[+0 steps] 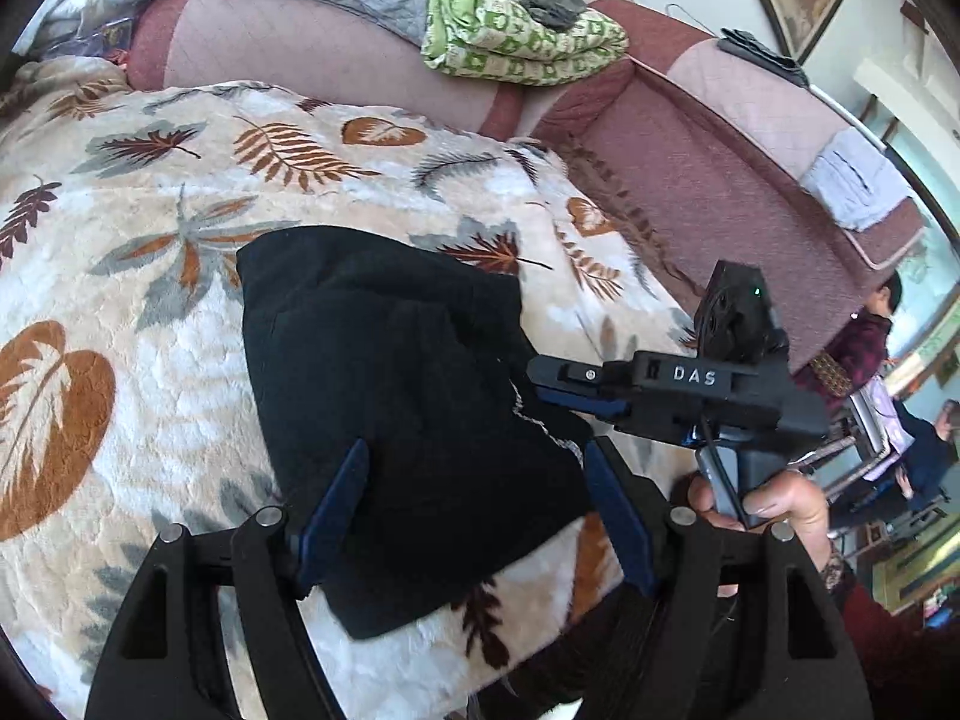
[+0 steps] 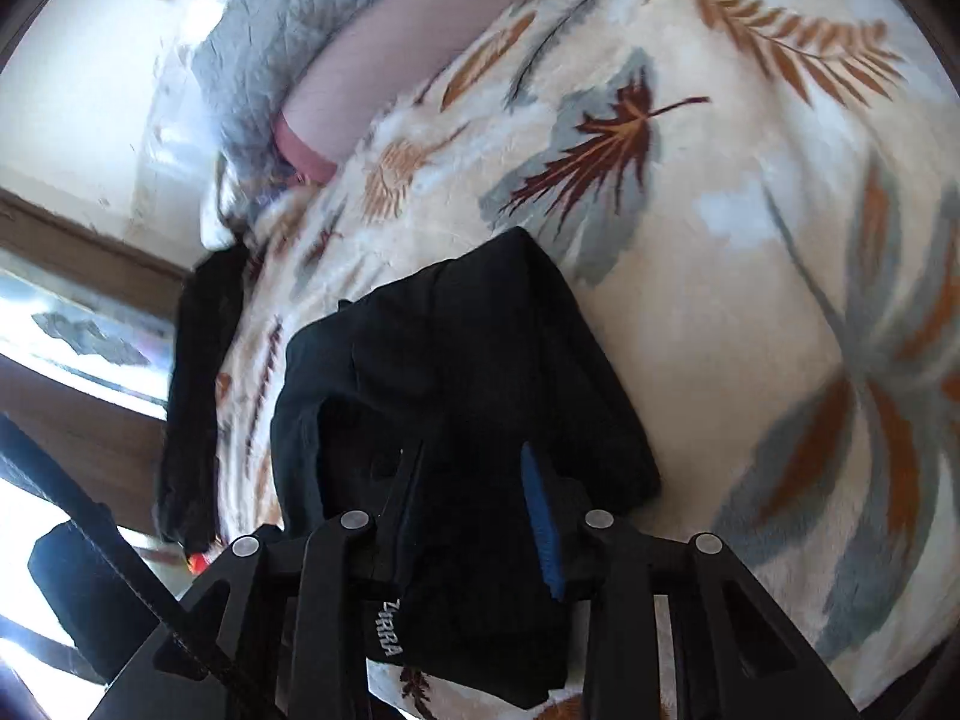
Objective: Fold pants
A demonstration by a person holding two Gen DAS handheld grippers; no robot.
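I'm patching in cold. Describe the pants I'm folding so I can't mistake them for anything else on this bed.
Find the cream blanket printed with brown and grey leaves. On it, straight ahead of both grippers, lies a compact folded bundle, the black pants. They are the only plain black item on the print; the green patterned quilt sits back on the pink sofa.

Folded black pants [image 1: 390,396] of matt, finely ribbed cloth, cream leaf-print blanket [image 1: 150,360] of plush, tufted fleece, pink quilted sofa cover [image 1: 288,42], matt black plastic left gripper [image 1: 474,498] with smooth blue pads [image 1: 336,510]
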